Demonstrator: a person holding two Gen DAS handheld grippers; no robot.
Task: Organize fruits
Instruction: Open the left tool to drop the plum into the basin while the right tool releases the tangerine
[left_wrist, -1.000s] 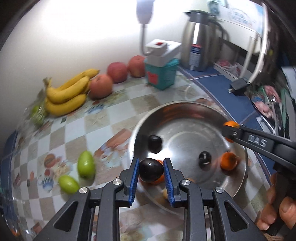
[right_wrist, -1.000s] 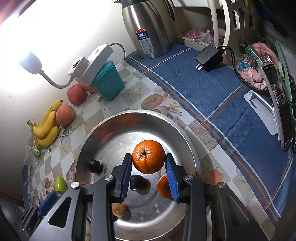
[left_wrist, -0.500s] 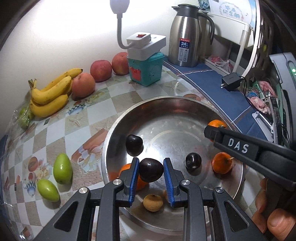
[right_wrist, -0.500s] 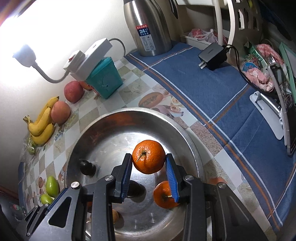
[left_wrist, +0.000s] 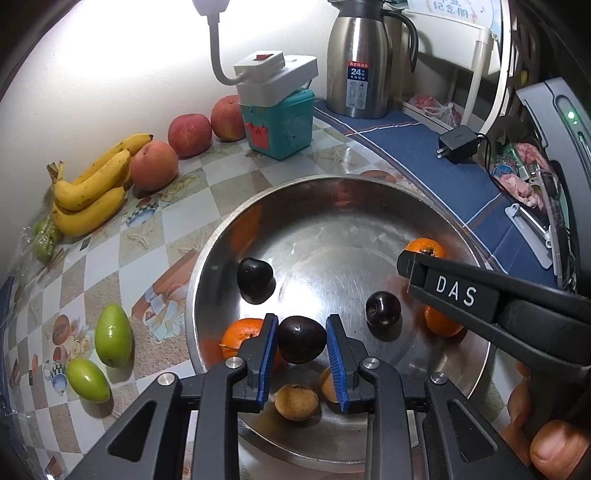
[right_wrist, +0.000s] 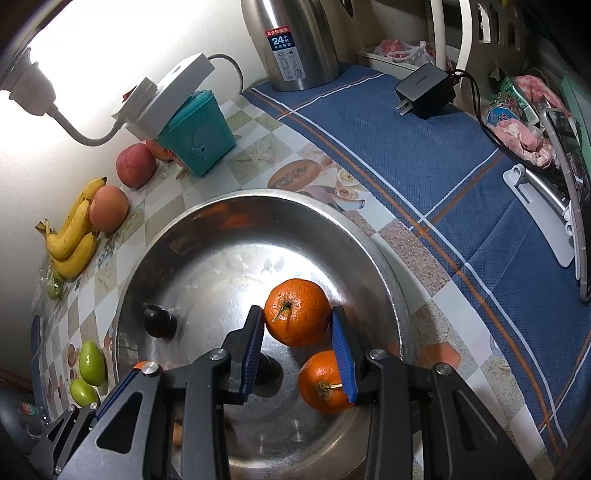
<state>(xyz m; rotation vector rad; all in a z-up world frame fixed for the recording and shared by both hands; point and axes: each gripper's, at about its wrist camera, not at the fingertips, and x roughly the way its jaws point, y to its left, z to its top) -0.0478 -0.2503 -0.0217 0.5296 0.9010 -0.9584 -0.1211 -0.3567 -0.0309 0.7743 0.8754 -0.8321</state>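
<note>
My left gripper (left_wrist: 301, 345) clamps a dark plum (left_wrist: 301, 344), my right gripper (right_wrist: 297, 325) an orange (right_wrist: 297, 317), both now lifted higher above the bowl (left_wrist: 332, 184), leaving it.

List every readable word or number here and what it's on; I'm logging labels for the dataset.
"DAS": white letters on the black right claw arm.
"24": on the label of the tall steel thermos jug; a small character beside it and the lines beneath are too small to read.
Blue characters on the wall paper: blurred, unreadable.
Small snack packets: print unreadable.
</note>
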